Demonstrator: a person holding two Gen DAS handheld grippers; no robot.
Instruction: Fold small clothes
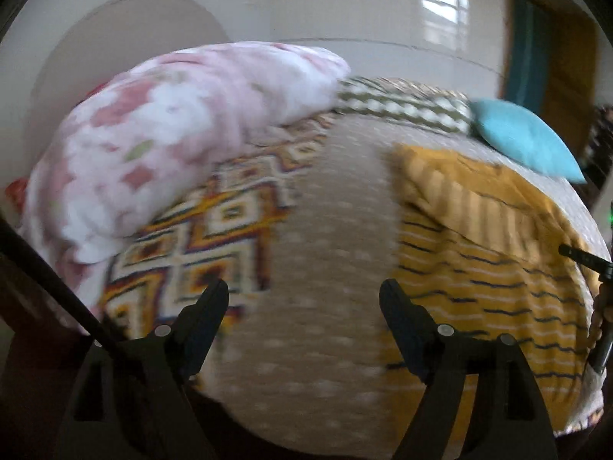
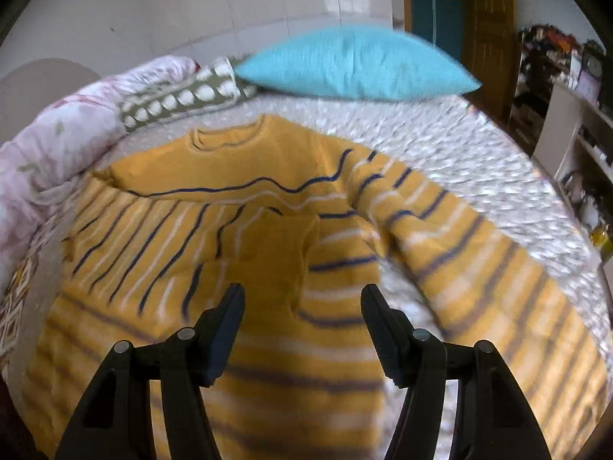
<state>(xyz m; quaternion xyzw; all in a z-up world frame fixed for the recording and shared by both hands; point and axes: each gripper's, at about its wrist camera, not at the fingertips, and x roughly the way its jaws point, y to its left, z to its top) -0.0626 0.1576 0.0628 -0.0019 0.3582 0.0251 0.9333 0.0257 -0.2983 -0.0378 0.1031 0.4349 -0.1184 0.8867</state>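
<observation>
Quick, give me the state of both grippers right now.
Left gripper: open, holding nothing, over the bedspread.
Right gripper: open, holding nothing, over the yellow striped sweater.

The sweater (image 2: 268, 237) is spread on the bed (image 2: 459, 161) directly ahead of and beneath the right tool (image 2: 302, 295), its collar at the far end and one sleeve laid off to the tool's right. Beyond the collar a pillow (image 2: 356, 65) is set at the head of the bed, with a patterned cushion (image 2: 180, 96) to its left and a bundled quilt (image 2: 49, 142) further left. From the left tool (image 1: 304, 295), bare bedspread lies ahead — the sweater to its right, the quilt ahead-left.
</observation>
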